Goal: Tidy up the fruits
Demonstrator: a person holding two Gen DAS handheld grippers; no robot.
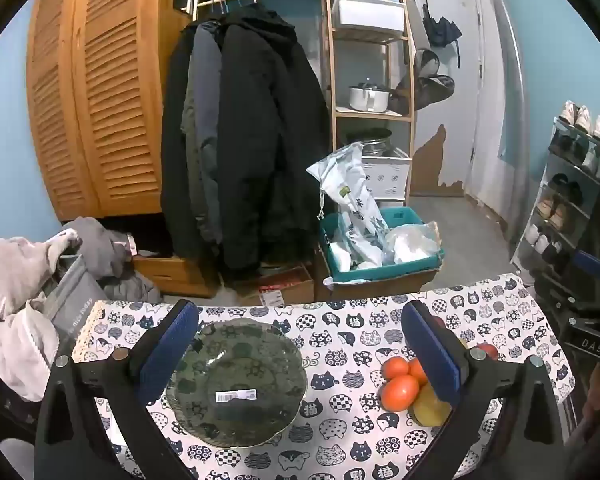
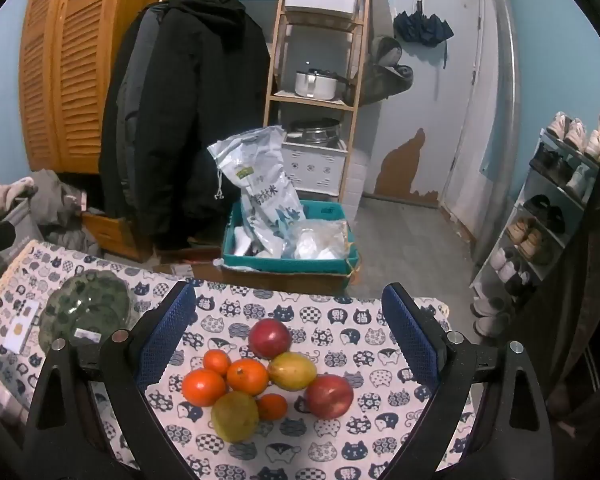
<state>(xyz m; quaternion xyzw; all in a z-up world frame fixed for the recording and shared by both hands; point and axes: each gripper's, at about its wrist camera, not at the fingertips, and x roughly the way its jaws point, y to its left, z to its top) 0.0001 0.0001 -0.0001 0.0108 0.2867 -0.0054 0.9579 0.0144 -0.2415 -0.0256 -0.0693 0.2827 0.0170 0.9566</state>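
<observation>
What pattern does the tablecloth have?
Cartoon cat faces, navy and patterned, on a white tablecloth; clearest in the right wrist view.

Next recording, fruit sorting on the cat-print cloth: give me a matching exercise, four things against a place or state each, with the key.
Things:
1. green glass bowl
2. right gripper
3. far red apple
4. teal crate

Place or state:
A. on the floor beyond the table, holding bags
B. open, above the fruit pile
C. empty, a barcode sticker inside
D. at the pile's far edge

Pairs: 1-C, 2-B, 3-D, 4-A
</observation>
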